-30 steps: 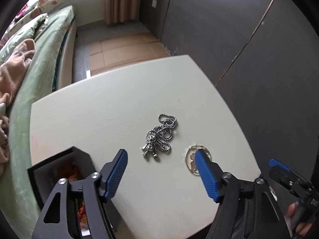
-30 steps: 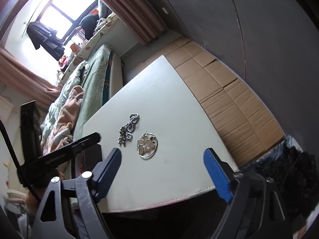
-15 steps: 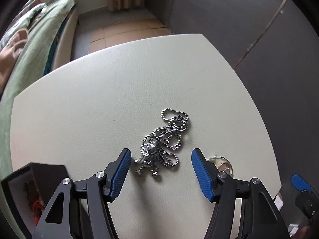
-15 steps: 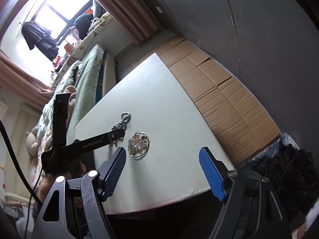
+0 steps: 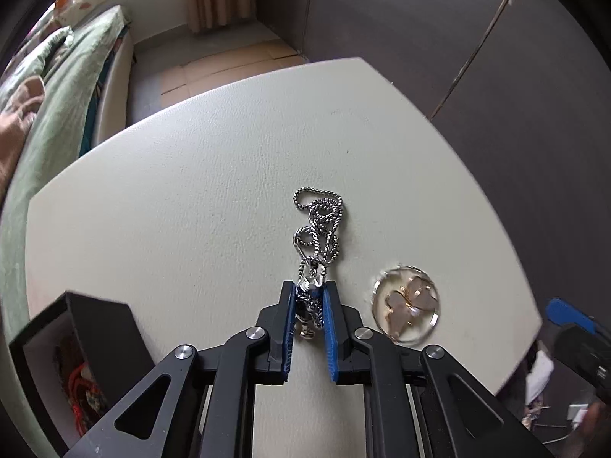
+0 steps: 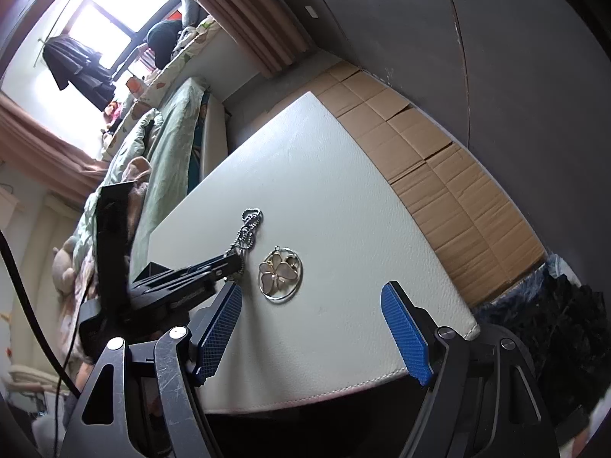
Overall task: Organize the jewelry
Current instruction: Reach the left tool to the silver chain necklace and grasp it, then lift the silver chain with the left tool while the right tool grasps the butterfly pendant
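Note:
A silver chain necklace lies on the white table. My left gripper is shut on its pendant end, and the chain trails away from the fingertips. The chain also shows in the right wrist view. A round gold flower pendant lies just right of the left gripper; it also shows in the right wrist view. An open black jewelry box with red items inside stands at the table's near left. My right gripper is open and empty, held off the table's near edge.
A bed with green bedding runs along the left of the table. Flattened cardboard covers the floor beyond the table. A dark wall stands to the right.
My left gripper has moved forward over the necklace and closed on its pendant end; the chain has been drawn straighter. My right gripper has shifted slightly closer to the table.

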The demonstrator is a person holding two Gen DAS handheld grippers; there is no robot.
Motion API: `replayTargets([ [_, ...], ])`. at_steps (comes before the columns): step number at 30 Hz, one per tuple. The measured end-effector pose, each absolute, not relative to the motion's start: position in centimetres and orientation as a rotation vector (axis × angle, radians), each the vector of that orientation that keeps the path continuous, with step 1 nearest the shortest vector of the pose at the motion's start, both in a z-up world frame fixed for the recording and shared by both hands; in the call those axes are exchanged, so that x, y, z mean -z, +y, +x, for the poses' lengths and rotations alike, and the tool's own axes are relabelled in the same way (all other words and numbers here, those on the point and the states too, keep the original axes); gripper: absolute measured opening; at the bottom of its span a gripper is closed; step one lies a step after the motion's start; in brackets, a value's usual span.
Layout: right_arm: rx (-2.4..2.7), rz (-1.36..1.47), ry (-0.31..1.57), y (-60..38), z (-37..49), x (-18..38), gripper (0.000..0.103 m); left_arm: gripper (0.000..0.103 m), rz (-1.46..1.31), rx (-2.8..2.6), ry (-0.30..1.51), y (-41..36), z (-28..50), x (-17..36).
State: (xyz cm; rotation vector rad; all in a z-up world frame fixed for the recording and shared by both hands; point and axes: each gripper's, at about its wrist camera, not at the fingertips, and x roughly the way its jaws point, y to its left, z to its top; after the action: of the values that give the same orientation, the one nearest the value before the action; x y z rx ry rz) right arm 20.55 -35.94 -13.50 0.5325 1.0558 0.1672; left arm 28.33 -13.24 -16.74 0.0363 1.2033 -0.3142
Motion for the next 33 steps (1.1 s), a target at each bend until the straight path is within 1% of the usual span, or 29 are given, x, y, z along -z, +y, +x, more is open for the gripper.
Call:
replayTargets([
  [5, -0.171, 0.561, 1.065, -35.9, 21.0, 13.8, 0.076, 0.013, -0.016, 0.359, 1.157, -12.2, 27.7, 14.7],
  [8, -0.186, 0.566, 1.079, -35.4, 21.3, 14.1, 0.065, 0.013, -0.041, 0.363, 1.130, -11.5, 27.3, 13.5],
  [10, -0.198, 0.571, 1.091, -34.9, 21.4, 14.3, 0.063, 0.013, -0.066, 0.369, 1.110, -11.0, 26.8, 12.6],
  [12, -0.211, 0.574, 1.095, -34.5, 21.6, 14.4, 0.058, 0.013, -0.082, 0.375, 1.094, -10.6, 26.5, 11.8],
  [14, -0.233, 0.583, 1.103, -33.9, 22.0, 14.4, 0.056, 0.013, -0.107, 0.387, 1.077, -10.1, 26.1, 10.9],
  [21, -0.275, 0.593, 1.124, -32.3, 23.5, 14.7, 0.056, 0.013, -0.153, 0.415, 1.010, -8.7, 24.7, 7.8],
  [23, -0.275, 0.591, 1.138, -31.8, 24.1, 15.0, 0.054, 0.013, -0.158, 0.419, 0.996, -8.3, 24.4, 7.2],
  [33, -0.278, 0.605, 1.221, -29.6, 26.5, 17.8, 0.052, 0.013, -0.206, 0.447, 0.954, -6.0, 23.4, 5.7],
])
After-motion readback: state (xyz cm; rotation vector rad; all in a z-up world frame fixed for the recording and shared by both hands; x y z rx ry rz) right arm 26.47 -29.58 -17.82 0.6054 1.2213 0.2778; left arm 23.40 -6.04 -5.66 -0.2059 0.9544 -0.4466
